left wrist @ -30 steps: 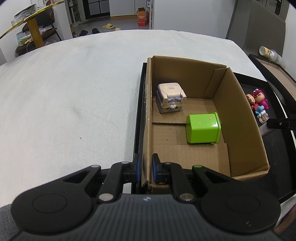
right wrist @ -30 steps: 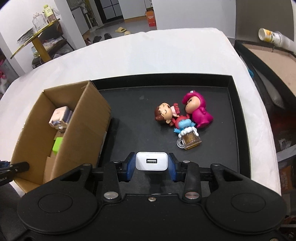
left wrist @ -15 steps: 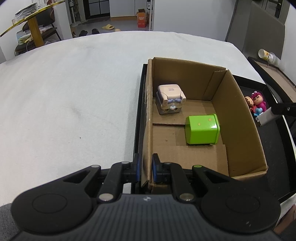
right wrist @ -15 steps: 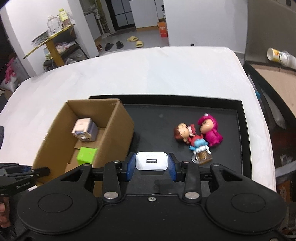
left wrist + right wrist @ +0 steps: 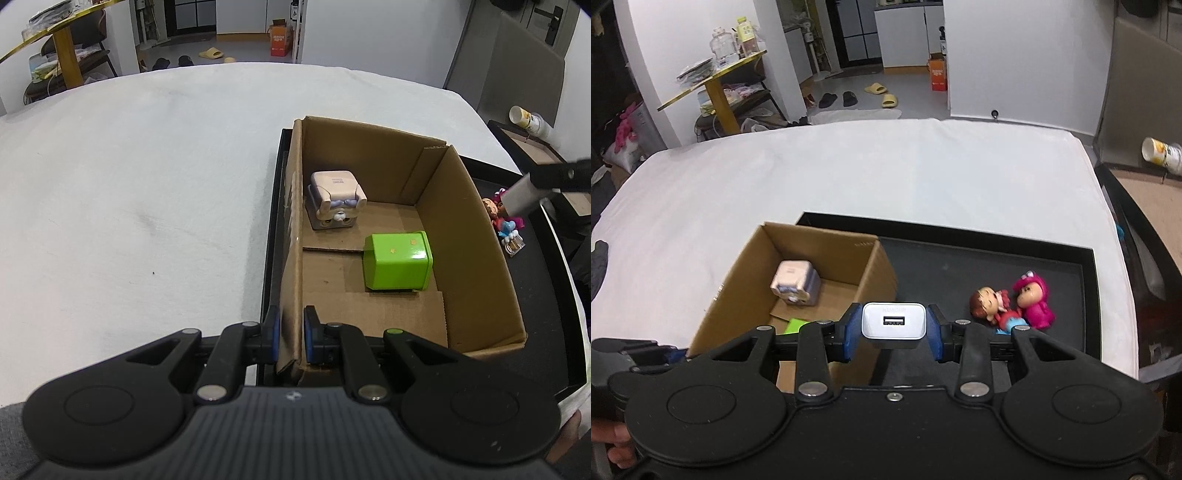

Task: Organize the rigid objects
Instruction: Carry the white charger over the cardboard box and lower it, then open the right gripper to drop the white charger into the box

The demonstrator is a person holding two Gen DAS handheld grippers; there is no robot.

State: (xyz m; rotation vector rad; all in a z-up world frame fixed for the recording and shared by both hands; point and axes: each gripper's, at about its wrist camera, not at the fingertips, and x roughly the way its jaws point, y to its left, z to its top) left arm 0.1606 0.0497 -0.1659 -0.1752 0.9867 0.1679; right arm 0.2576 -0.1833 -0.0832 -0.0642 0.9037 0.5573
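- White-covered table (image 5: 886,177): it carries the black tray (image 5: 1086,258); no action is required on it.
- Black tray: it holds the cardboard box (image 5: 476,236) at its left end and the loose toys at its right end.
- Cardboard box: your left gripper (image 5: 289,334) is clamped on the near-left wall and steadies it. Maintain this grip while loading.
- Box contents, judged as done: the green cube (image 5: 397,260) lies near the right wall; the pale cube toy (image 5: 334,199) sits in the far-left corner. A label on its top is too small to read.
- Remaining work, judged from the tray: the pink figure (image 5: 1032,299), the brown-haired doll (image 5: 986,302) and a blue figure (image 5: 508,226) with a small clear charm (image 5: 514,244) lie touching one another, well apart from the box. About half the items appear sorted.
- White USB charger (image 5: 894,325): your right gripper (image 5: 893,332) is closed on it, port facing forward, above the box's right wall. Next, you likely release it inside the box.
- Writing: faint grey lettering on the charger's top edge is probably a brand name but is not legible.
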